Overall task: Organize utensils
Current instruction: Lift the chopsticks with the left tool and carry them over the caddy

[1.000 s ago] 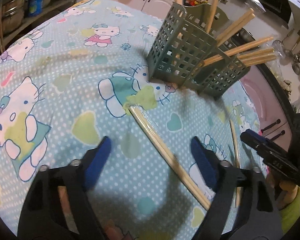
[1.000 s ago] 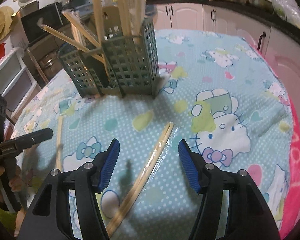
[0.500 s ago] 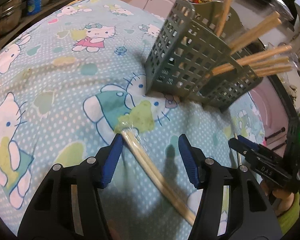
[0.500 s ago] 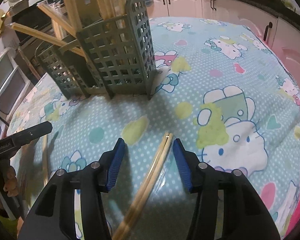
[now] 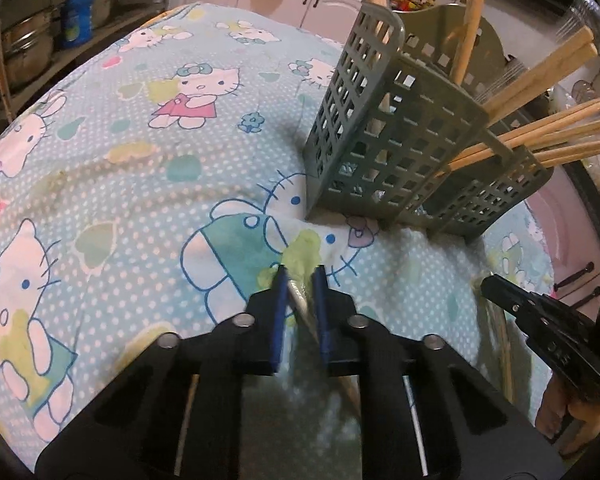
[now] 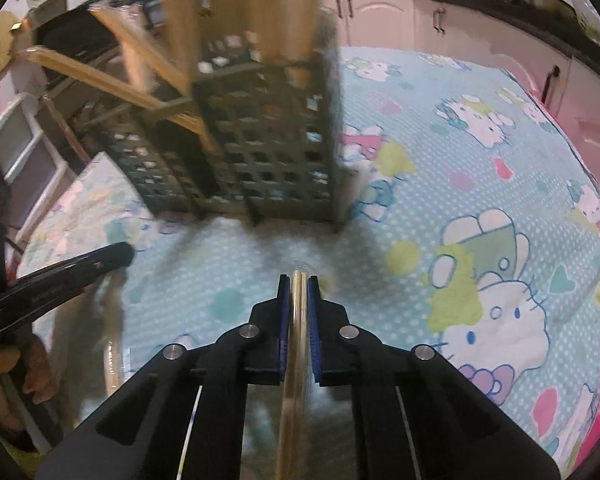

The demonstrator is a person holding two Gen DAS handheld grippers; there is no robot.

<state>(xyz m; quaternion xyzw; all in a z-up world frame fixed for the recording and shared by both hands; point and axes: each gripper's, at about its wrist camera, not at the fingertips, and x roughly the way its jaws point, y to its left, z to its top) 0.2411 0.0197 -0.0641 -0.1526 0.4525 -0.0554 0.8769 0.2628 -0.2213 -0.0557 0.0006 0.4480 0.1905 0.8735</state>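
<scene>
Grippers angled down | left gripper [image 5: 300, 280], right gripper [image 6: 298, 284]: jaws clamp apparently wrapped chopsticks [image 6: 296, 344]

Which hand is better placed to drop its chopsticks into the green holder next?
Probably right. Both jaws have just closed on wrapped chopsticks, but the right hand-held gripper faces the green holder straight ahead, while the left hand-held gripper has it off to its right.

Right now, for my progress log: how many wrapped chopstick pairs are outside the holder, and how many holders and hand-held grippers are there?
Wrapped chopstick pairs: 2, one in the left hand-held gripper, one in the right hand-held gripper
Green grid holder: 1
Hand-held grippers: 2
Total: 5
</scene>
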